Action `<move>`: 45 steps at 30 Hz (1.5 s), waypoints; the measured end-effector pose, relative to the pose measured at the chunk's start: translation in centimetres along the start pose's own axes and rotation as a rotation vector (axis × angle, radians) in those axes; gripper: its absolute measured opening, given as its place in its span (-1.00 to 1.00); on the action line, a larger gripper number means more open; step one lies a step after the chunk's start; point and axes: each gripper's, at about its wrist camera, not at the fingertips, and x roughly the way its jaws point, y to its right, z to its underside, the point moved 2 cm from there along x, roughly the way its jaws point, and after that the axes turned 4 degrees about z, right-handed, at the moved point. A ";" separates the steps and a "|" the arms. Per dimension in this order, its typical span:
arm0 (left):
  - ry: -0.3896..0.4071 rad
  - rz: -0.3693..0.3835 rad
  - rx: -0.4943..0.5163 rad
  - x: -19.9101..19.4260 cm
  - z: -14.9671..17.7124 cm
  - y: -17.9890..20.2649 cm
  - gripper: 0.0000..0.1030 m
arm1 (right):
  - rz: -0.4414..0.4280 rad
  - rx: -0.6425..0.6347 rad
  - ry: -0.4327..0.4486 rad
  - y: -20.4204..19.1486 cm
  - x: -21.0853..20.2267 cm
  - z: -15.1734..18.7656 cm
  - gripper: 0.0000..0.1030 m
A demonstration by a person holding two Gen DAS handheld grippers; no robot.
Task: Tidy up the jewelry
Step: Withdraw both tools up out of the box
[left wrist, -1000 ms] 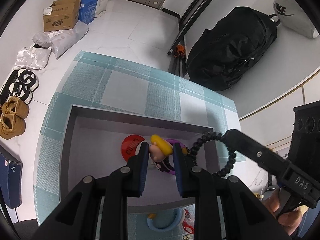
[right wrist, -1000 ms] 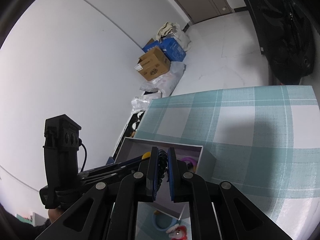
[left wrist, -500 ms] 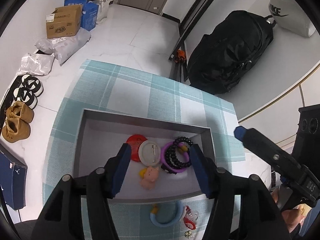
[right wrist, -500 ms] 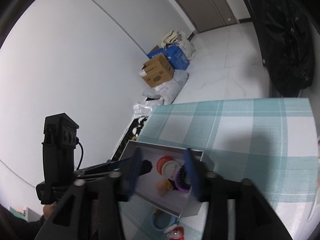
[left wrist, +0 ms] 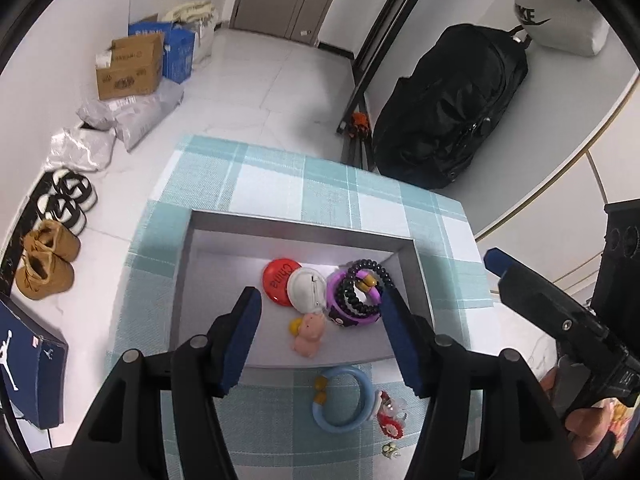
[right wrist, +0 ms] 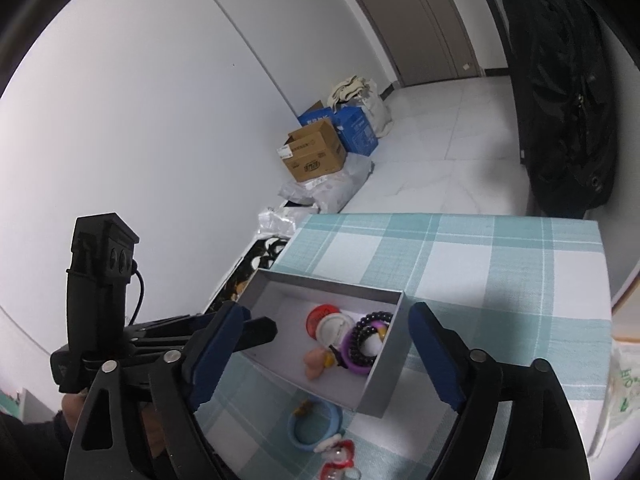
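Note:
A grey box (left wrist: 224, 224) (right wrist: 384, 380) sits on the checked tablecloth. Inside lie a red badge (left wrist: 278, 278) (right wrist: 318, 314), a white badge (left wrist: 306, 286) (right wrist: 332, 328), a purple ring (left wrist: 334, 308) (right wrist: 352, 362), a black bead bracelet (left wrist: 376, 270) (right wrist: 370, 316) and a pink pig charm (left wrist: 308, 332) (right wrist: 314, 362). In front of the box lie a blue ring (left wrist: 344, 398) (right wrist: 316, 424) and a red-white trinket (left wrist: 390, 416) (right wrist: 338, 458). My left gripper (left wrist: 320, 340) is open and empty above the box. My right gripper (right wrist: 320, 354) is open and empty above it too.
The tablecloth (left wrist: 280, 184) (right wrist: 480, 264) covers a small table with its edges near the box. On the floor are cardboard boxes (left wrist: 128, 64), shoes (left wrist: 48, 260), a blue shoebox (left wrist: 28, 364) and a black bag (left wrist: 452, 100). A plastic bag (right wrist: 624, 392) lies at the right.
Both grippers opened and drew back upward. The pink charm dropped from the left gripper and the black bead bracelet from the right gripper; both now lie in the box.

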 end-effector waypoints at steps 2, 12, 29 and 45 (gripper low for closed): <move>0.018 0.007 0.007 -0.4 0.2 0.1 0.11 | 0.003 -0.001 0.015 0.0 -0.5 0.2 0.76; 0.094 0.042 0.028 -2.4 1.9 0.8 0.31 | 0.035 -0.050 0.070 -0.6 -3.0 2.0 0.94; -0.118 0.119 0.048 -0.7 7.0 1.7 0.42 | 0.092 -0.077 0.097 0.5 -6.0 5.5 1.00; -0.266 0.035 0.201 2.1 12.8 5.3 0.42 | 0.134 -0.009 -0.063 2.9 -3.4 9.5 1.00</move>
